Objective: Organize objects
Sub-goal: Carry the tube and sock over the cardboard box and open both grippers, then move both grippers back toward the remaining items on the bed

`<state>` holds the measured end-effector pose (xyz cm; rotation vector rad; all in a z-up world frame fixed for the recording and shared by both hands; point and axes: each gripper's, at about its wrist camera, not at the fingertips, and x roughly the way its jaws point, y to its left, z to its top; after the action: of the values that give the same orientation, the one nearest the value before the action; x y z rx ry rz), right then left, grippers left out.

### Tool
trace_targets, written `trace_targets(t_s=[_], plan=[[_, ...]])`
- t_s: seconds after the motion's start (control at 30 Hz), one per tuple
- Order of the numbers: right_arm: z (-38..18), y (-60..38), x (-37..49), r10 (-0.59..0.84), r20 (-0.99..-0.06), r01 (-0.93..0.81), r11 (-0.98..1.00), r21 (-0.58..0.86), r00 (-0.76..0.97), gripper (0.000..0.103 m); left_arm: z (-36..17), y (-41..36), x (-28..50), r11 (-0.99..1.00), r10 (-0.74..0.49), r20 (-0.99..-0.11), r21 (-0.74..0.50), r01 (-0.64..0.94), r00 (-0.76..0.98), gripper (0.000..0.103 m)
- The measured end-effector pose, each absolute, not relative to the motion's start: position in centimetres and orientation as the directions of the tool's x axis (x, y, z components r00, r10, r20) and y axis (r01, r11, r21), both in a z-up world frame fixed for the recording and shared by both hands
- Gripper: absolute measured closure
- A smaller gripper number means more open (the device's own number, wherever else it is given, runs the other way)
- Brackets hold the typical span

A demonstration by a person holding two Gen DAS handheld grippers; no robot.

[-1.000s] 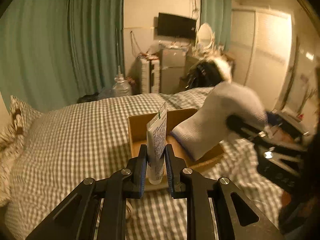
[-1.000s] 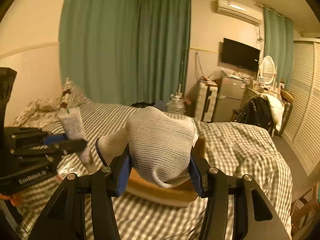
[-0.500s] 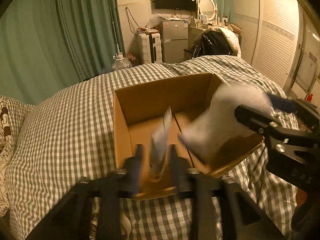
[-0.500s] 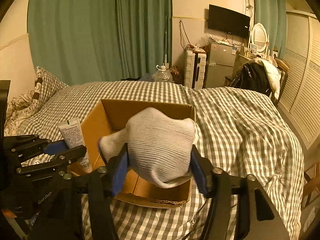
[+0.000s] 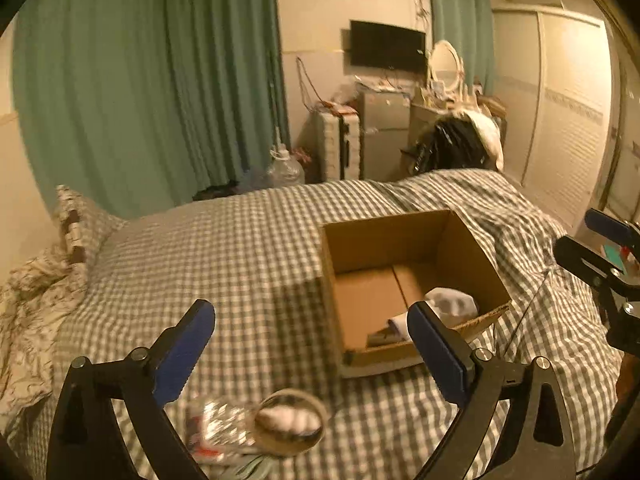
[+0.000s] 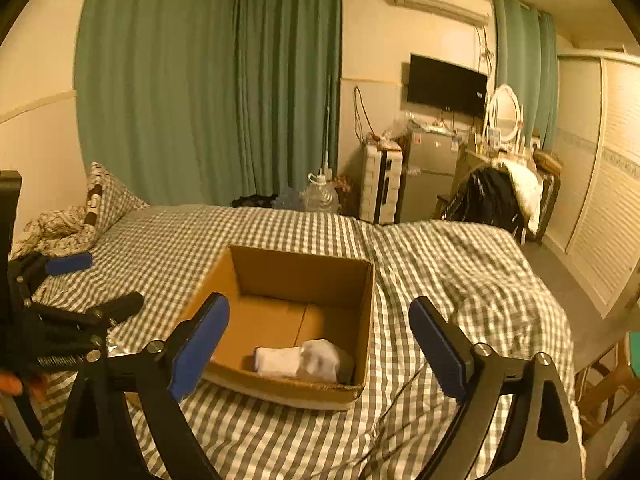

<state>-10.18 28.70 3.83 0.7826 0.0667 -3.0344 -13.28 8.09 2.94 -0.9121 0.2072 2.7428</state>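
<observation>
The cardboard box (image 6: pixel 296 280) is seen standing open on the checked bedcover (image 6: pixel 460 264), its flaps folded away and its brown floor mostly bare. Inside it, against the near wall, a white sock (image 6: pixel 308 362) is lying, and in the left wrist view a tube (image 5: pixel 394 328) is partly seen beside the sock (image 5: pixel 452 304), at the near edge of the box (image 5: pixel 384 240); only its end can be made out behind the claw's finger. Both things are resting on the floor of the box and are gripped by nothing.

The left claw (image 5: pixel 312 344) is held above the bedcover (image 5: pixel 208 248), just left of the box, with its jaws spread wide after having just been opening; nothing is between them. The right claw (image 6: pixel 320 336) is held over the near side of the box, its jaws likewise parted wide after just opening, and nothing is clamped. Below the left claw a blurred round object (image 5: pixel 290 422) and some shiny wrapping (image 5: pixel 218 428) are lying on the bed.
</observation>
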Motion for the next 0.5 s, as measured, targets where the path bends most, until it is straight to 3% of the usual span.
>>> trace_targets(t_s=[0.27, 0.5], plan=[[4.3, 23.1, -5.3, -0.09, -0.457, 0.134, -0.989, -0.065, -0.885, 0.002, 2.4, 0.5, -8.6, -0.988, 0.06, -0.59, 0.08, -0.132, -0.805, 0.0], [-0.6, 17.9, -4.9, -0.142, -0.506, 0.227, -0.968, -0.11, -0.85, 0.001, -3.5, -2.6, -7.4, -0.994, -0.051, -0.647, 0.105, -0.023, -0.761, 0.0]])
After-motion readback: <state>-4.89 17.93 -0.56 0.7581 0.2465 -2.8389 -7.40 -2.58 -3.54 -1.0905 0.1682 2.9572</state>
